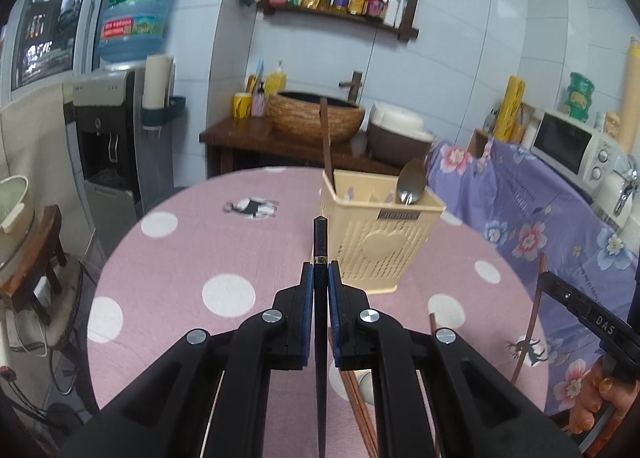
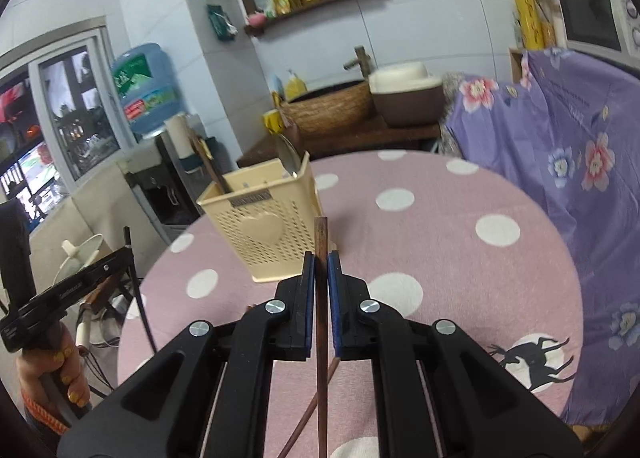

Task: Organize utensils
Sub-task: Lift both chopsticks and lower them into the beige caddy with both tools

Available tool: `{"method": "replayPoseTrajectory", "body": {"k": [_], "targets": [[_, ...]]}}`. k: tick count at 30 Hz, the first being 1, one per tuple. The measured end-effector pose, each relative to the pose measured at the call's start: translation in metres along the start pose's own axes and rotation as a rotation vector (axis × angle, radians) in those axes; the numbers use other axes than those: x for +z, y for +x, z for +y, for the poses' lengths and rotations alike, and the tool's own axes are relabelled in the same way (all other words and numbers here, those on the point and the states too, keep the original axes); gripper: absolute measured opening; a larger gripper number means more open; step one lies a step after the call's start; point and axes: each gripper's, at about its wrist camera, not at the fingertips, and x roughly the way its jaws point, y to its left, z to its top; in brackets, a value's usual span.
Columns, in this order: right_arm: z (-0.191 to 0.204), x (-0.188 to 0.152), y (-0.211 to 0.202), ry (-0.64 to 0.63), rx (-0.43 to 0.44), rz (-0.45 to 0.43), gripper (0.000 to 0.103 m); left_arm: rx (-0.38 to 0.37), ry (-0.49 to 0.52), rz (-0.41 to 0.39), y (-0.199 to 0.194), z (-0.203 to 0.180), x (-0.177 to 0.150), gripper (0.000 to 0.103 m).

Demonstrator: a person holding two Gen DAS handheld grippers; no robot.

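1. Black chopstick with a gilt band (image 1: 320, 242) sits clamped between the pads of my left gripper (image 1: 320, 278), lifted above the table.
2. My right gripper (image 2: 321, 270) pinches a brown wooden chopstick (image 2: 321, 242) likewise.
3. Just beyond stands the cream slotted plastic utensil holder (image 1: 376, 242), holding a steel spoon (image 1: 411, 179) and a brown stick (image 1: 326, 137).
4. Pink polka-dot tablecloth (image 1: 192, 258) lies beneath, more brown chopsticks (image 1: 360, 414) on its near side.
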Motion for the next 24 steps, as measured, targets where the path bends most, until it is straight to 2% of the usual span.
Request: {"method": "replayPoseTrajectory", "body": {"k": [5, 17, 24], "targets": [[0.005, 0.007, -0.017, -0.015, 0.020, -0.026, 0.008, -0.001, 0.012, -0.049, -0.016, -0.004, 0.008, 0.008], [0.019, 0.014, -0.023, -0.066, 0.027, -0.035, 0.008, 0.005, 0.024, -0.072, -0.019, -0.007, 0.013, 0.008], [0.038, 0.044, -0.028, -0.108, 0.040, -0.081, 0.007, -0.041, 0.033, -0.104, -0.027, -0.012, 0.037, 0.008]]}}
